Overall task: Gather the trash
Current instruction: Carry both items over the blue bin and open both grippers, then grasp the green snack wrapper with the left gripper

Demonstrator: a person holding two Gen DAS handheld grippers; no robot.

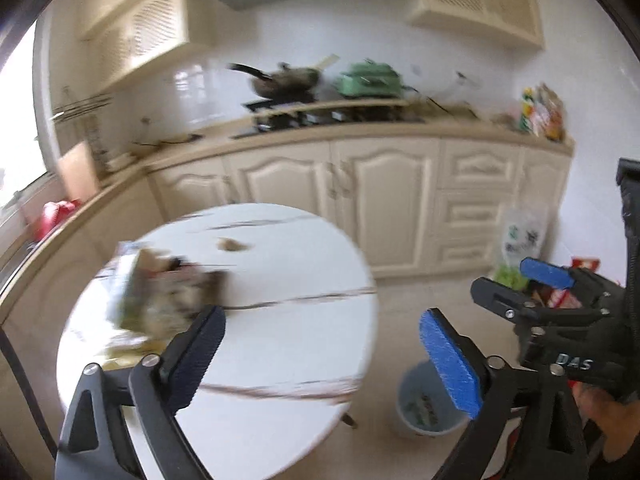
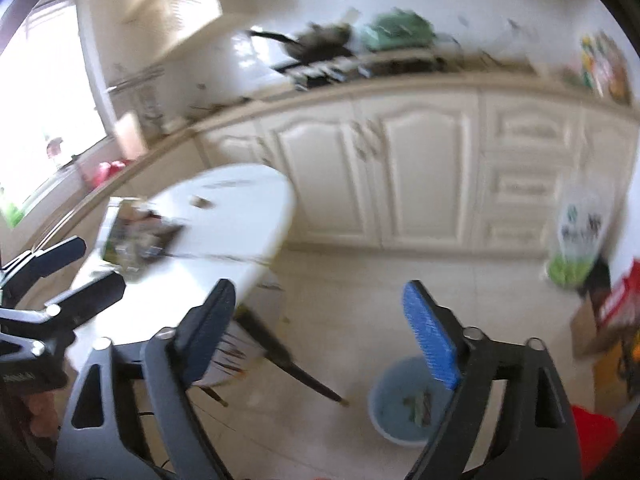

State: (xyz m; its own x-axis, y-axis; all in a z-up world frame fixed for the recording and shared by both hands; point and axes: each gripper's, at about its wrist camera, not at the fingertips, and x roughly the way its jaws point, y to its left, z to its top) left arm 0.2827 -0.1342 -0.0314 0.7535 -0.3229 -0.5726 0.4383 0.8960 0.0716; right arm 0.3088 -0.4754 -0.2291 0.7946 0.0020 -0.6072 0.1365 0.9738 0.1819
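A heap of crumpled wrappers (image 1: 160,296) lies on the left side of the round white table (image 1: 280,420), with a small brown scrap (image 1: 232,245) farther back. My left gripper (image 1: 324,356) is open and empty, just in front of the heap. My right gripper (image 2: 324,332) is open and empty over the floor, right of the table (image 2: 224,248); it also shows in the left wrist view (image 1: 516,276). The left gripper shows at the left edge of the right wrist view (image 2: 86,266), near the wrappers (image 2: 136,236). A pale blue bin (image 2: 404,404) with some trash stands on the floor below; it also shows in the left wrist view (image 1: 424,404).
Cream kitchen cabinets (image 1: 380,200) run along the back, with a pan (image 1: 288,80) and a green item (image 1: 368,80) on the counter. A plastic bag (image 2: 576,236) and red and brown packaging (image 2: 612,316) stand on the floor at right. Both views are blurred by motion.
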